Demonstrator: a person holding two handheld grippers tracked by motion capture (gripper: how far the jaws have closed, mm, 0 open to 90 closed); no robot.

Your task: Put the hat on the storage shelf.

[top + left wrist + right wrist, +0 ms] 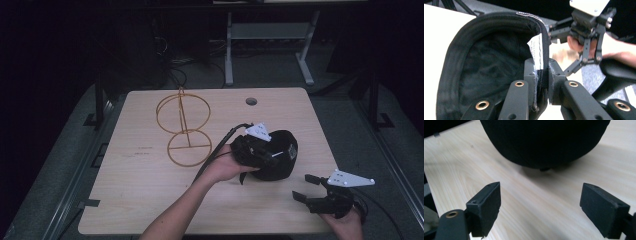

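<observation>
One black cap (pixel 281 159) sits on the light wooden bench (pixel 145 195), right of centre, its opening turned toward the left tool (pixel 274 156). In the left gripper view the hollow of the cap (pixel 486 65) is dark, and no contents can be made out inside it. The left tool (pixel 541 75) is clamped on the cap's rim band, jaws nearly together with the fabric and a white label (pixel 537 51) pinched between them.

One right tool (pixel 306 187) hovers near the bench's front right edge, just beside the cap but apart from it. Its jaws stand wide and hold nothing; in the right gripper view (pixel 540 207) bare bench shows between them, with the cap's rounded crown (pixel 544 142) ahead.

One gold wire stand (pixel 184 127) stands on the bench left of the cap, well apart from it: two rings, one upright and one flat, joined by a post.

Count: one cap, one wire stand, two tools, one round hole (pixel 251 101) in the bench top near its far edge.
</observation>
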